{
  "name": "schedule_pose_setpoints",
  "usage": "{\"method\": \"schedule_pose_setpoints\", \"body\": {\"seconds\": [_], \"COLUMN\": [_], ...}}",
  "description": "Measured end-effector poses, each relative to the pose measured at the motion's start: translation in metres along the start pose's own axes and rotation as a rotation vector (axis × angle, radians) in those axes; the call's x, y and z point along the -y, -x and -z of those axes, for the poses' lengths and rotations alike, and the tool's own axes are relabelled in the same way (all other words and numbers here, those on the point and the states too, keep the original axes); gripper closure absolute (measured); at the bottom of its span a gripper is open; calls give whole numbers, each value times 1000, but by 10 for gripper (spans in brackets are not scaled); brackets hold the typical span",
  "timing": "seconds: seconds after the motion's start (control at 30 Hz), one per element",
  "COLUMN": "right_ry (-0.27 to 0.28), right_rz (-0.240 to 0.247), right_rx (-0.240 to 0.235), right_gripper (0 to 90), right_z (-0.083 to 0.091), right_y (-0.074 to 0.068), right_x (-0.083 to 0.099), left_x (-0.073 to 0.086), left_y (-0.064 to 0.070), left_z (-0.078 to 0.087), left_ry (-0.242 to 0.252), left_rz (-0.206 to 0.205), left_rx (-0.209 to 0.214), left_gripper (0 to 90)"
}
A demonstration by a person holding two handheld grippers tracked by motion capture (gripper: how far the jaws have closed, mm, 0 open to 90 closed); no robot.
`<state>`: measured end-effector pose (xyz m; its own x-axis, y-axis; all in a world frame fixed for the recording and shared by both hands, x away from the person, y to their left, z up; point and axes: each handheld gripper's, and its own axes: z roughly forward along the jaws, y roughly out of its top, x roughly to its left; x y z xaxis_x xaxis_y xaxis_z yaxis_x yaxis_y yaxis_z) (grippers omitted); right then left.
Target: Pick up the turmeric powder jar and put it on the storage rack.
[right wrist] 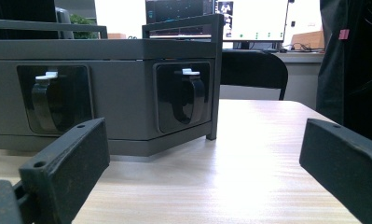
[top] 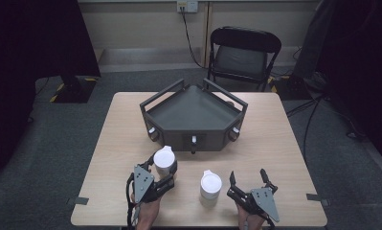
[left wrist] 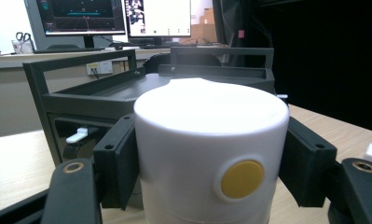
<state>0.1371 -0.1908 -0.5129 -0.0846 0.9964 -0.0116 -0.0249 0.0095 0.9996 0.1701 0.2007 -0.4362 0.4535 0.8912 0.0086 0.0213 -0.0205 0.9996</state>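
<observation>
White cups [top: 164, 160] [top: 210, 187]: two; grippers [top: 167, 176] [top: 248, 179]: two.

Overhead forward-down, gripper views low, sharing rack [top: 193, 115]

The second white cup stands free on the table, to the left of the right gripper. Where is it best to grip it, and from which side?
Probably the round side wall of the free white cup, below the lid. It stands upright, apart from the tray. The right gripper, jaws open and empty, sits just to its right, so a level approach from that side seems simplest, as the left gripper closes on the other cup.
</observation>
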Motion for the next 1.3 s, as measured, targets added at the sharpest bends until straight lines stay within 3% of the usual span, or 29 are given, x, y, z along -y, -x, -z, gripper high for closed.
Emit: {"method": "schedule_pose_setpoints", "body": {"seconds": [0.77, 1.3], "right_ry": [0, 0], "right_rz": [0, 0], "right_rx": [-2, 2], "right_gripper": [2, 2], "right_z": [0, 0], "right_y": [0, 0], "right_x": [0, 0], "left_x": [-38, -71], "left_y": [-17, -27], "left_z": [-19, -47], "left_ry": [11, 15], "left_rz": [3, 6], "left_rx": [27, 35], "left_gripper": [307, 307]}}
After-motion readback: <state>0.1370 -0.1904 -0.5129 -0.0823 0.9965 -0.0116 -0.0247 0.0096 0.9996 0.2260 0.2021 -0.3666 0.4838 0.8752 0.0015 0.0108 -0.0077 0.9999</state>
